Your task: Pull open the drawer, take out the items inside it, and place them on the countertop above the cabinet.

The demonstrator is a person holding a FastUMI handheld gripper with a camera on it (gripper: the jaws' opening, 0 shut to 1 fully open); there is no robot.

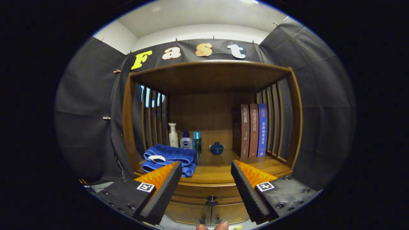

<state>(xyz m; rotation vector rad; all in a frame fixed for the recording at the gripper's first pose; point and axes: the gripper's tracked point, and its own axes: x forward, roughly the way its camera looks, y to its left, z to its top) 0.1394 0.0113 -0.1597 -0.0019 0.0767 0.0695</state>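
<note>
facing the cabinet (211,95), we hold the gripper (204,182) with its jaws spread wide and gripping nothing; the drawer (207,191) sits shut just ahead, its dark knob (211,201) low between the jaws, so we judge the next move is a short push forward and down onto it

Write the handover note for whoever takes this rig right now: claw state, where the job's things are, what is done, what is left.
Claw: open, holding nothing, its fingers apart in front of the cabinet.
Drawer: shut, below the countertop; its dark knob sits between the fingers, just ahead.
Countertop holds a folded blue towel, three bottles, a small blue lidded bowl and three upright books.
Done: nothing yet.
Left: grip the knob, pull the drawer open, lift out whatever is inside and set it on the countertop.
</note>
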